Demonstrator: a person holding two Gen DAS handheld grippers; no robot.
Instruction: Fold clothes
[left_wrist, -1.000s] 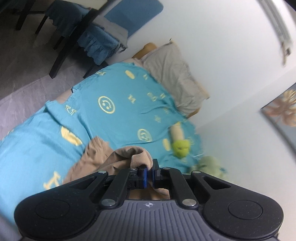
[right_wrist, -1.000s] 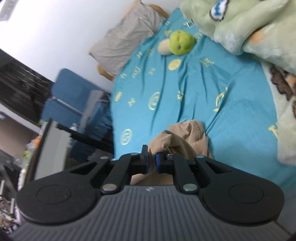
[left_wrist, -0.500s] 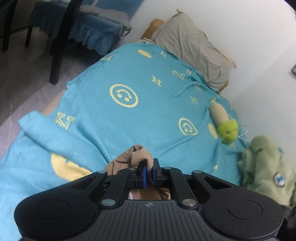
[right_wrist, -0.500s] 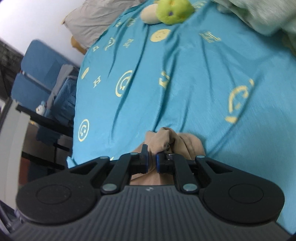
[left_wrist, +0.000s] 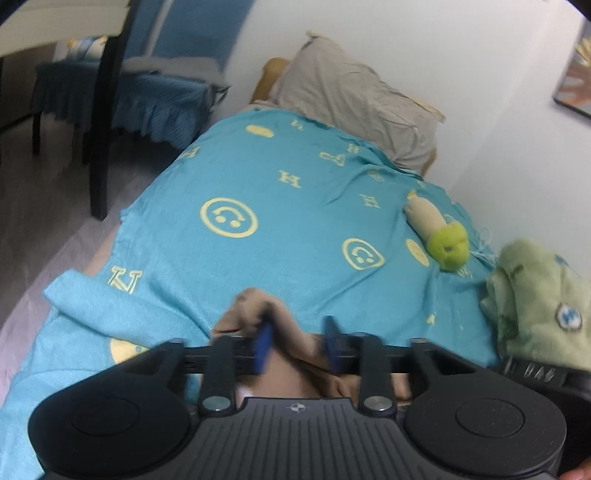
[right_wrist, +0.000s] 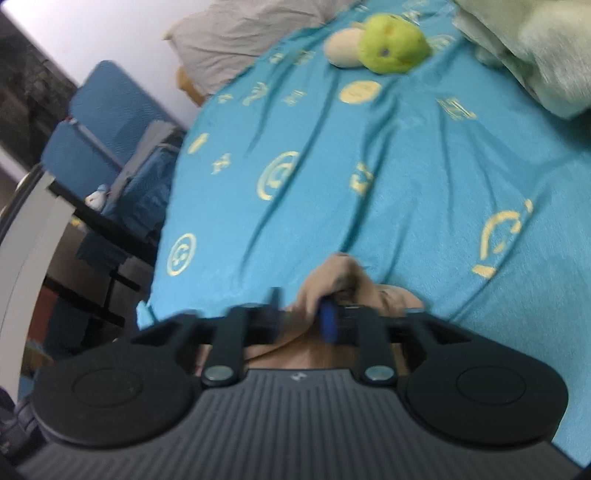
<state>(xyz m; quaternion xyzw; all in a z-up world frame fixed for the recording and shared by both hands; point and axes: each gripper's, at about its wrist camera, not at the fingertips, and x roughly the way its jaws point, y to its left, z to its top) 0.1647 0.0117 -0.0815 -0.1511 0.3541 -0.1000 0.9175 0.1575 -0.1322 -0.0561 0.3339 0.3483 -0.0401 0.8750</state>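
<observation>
The soft, crumpled tan garment (left_wrist: 258, 310) lay bunched on the turquoise bedspread printed with yellow smiley faces and letters (left_wrist: 280, 206), at its near edge. The left gripper (left_wrist: 297, 343) stood with its blue-padded fingers spread apart, a fold of the tan cloth draped against the left pad (left_wrist: 263, 345). The right gripper (right_wrist: 301, 314) was likewise parted, cloth humped between its matte black fingers. Further up the bed rested a fuzzy lime-green and cream plush toy (left_wrist: 439, 236), a wrinkled grey pillow (left_wrist: 354, 107), and a fleecy pale-green blanket (left_wrist: 539, 306).
</observation>
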